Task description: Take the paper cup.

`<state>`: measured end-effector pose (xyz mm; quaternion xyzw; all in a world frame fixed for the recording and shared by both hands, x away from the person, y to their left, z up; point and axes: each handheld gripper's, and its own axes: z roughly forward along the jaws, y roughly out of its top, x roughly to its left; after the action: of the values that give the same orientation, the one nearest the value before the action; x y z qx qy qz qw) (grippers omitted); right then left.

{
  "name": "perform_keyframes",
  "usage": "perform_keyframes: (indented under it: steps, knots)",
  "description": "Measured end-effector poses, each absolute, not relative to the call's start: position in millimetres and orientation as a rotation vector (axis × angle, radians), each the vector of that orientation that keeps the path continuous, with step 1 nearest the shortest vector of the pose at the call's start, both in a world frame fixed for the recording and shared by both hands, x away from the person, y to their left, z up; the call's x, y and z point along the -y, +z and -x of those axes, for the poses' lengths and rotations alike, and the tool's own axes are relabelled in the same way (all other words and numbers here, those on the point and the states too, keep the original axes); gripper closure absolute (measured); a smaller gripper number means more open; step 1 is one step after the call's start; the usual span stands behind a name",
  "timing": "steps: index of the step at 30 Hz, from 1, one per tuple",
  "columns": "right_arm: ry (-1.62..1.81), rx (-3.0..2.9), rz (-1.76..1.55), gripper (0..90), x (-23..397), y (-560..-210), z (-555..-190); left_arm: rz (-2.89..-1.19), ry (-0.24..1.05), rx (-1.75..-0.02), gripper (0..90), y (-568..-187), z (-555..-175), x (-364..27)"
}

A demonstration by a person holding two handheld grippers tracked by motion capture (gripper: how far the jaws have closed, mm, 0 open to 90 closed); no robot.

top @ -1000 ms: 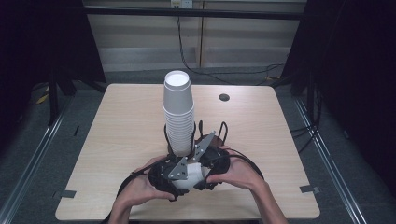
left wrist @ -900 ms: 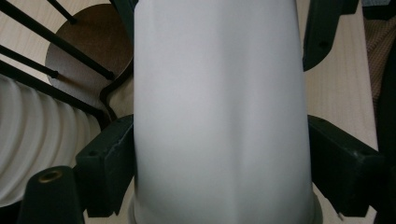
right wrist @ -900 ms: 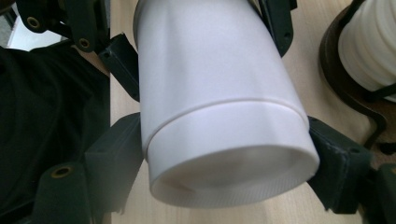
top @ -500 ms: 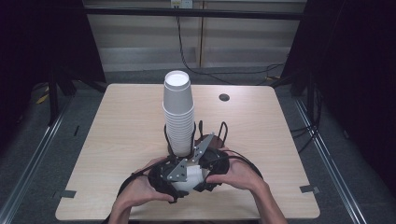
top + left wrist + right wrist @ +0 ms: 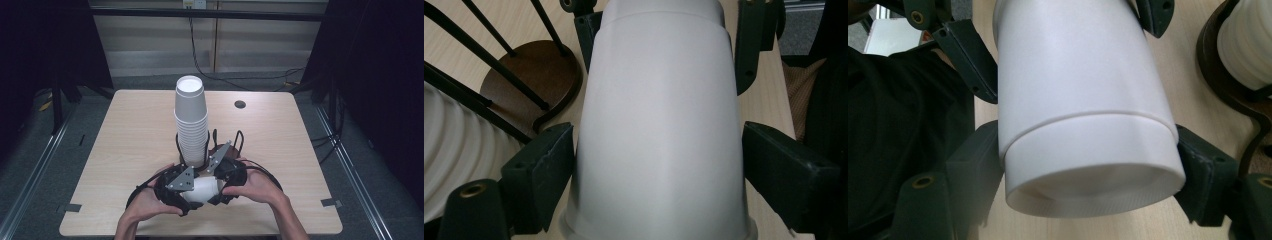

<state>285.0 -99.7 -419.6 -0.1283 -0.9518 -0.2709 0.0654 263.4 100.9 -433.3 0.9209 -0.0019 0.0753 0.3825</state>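
White paper, smooth and thin, makes up the cup (image 5: 200,190) that lies on its side just in front of the stack (image 5: 191,125), lifted a little off the wooden surface (image 5: 125,140) and held from both ends. The left tongs (image 5: 656,135) take the wide rim end and the right tongs (image 5: 1088,135) take the base end, so each pair faces the other along the cup's length. The person's left hand (image 5: 145,205) and right hand (image 5: 255,185) sit close together in front of the stack for the same reason.

The right tongs are closed on the cup, one pad pressed to each side of the base end. The left tongs have just been opening with the cup between their jaws. In the left gripper view the pads lie against both sides of the cup near its rim, so I read this as a light hold rather than a release.

A faint line rings the cup near its base. It may mark where one cup sits inside another, though I cannot tell for sure. If so, gripping opposite ends would serve to pull the two apart, and easing the left jaws would keep the soft wall from being crushed.

Behind the cup, the stack stands upside down inside a black wire holder (image 5: 239,140) on a brown round base (image 5: 531,75), which keeps the tall column upright.
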Motion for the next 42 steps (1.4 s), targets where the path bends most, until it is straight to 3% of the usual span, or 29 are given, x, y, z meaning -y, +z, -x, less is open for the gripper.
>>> perform_keyframes:
  steps: [26, 42]
  knots:
    - [-0.97, 2.841, 0.501, 23.9, 125.8, -413.8, -284.9, -2.11, 0.174, -0.147, 15.8, -420.8, -270.2, -138.7]
    - [-1.217, 2.739, 0.653, 23.8, 143.0, -429.0, -276.1, -1.954, 0.161, -0.265, 15.6, -438.5, -266.1, -163.1]
